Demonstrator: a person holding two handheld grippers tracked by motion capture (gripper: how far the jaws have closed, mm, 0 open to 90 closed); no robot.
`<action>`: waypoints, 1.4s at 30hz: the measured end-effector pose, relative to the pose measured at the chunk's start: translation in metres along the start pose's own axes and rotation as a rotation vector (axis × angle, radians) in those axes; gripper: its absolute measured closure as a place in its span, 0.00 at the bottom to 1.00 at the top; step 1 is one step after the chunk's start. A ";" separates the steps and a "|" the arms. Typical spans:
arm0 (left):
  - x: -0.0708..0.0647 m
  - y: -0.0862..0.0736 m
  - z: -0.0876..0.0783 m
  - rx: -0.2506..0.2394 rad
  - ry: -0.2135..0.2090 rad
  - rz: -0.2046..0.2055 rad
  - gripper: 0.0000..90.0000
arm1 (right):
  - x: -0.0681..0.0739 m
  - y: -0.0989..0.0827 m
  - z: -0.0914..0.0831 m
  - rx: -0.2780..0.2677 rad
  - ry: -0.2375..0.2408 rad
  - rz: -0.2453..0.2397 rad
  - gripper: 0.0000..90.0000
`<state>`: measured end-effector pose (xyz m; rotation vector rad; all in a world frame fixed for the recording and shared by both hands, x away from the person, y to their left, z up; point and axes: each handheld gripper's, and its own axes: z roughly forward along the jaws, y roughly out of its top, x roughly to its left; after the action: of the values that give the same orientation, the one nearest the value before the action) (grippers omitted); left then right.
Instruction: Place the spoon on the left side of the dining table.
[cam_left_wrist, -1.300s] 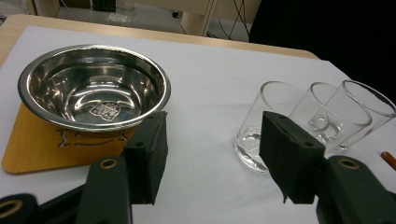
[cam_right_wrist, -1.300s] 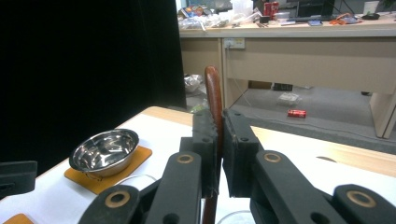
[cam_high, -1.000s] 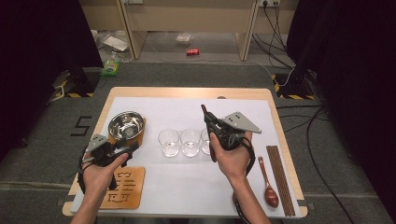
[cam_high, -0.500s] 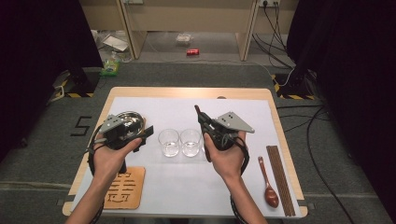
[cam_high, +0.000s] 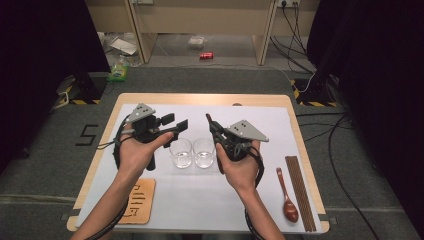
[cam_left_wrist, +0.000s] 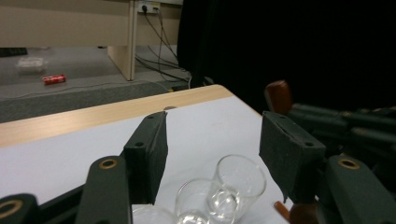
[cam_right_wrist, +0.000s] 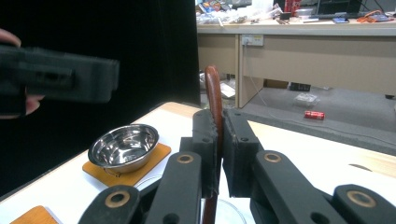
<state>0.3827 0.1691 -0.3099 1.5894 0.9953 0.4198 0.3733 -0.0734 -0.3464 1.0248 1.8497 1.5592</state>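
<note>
Spoon (cam_right_wrist: 214, 100): slim reddish-brown wood, upright in right gripper (cam_right_wrist: 220, 140).

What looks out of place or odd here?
Little stands out on the table: glasses upright, nothing spilled. The right gripper pinches a wooden spoon upright. A red can lies on the floor beyond.

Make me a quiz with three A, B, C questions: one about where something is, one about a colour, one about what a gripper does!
1. Where does the metal bowl sit?
A on a wooden coaster
B in a glass
C on the floor
2. What colour is the can beyond the table?
A blue
B red
C green
3. The right gripper is
A wide open
B shut on a brown wooden utensil
C lying flat

1 A, the coaster shows under it. 2 B, it is plainly red. 3 B, its jaws pinch the handle.
</note>
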 end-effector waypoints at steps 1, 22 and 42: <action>-0.002 0.003 0.002 -0.002 -0.009 -0.001 0.46 | 0.000 0.000 0.000 0.000 0.001 0.003 0.94; -0.019 0.012 0.047 0.040 -0.096 -0.109 0.60 | 0.005 -0.001 0.005 -0.005 0.014 0.003 0.94; -0.023 0.012 0.047 -0.014 -0.149 -0.133 0.83 | 0.006 0.003 0.003 -0.030 0.028 0.019 0.90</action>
<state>0.4087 0.1222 -0.3060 1.5090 0.9742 0.2134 0.3728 -0.0672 -0.3438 1.0140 1.8346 1.6157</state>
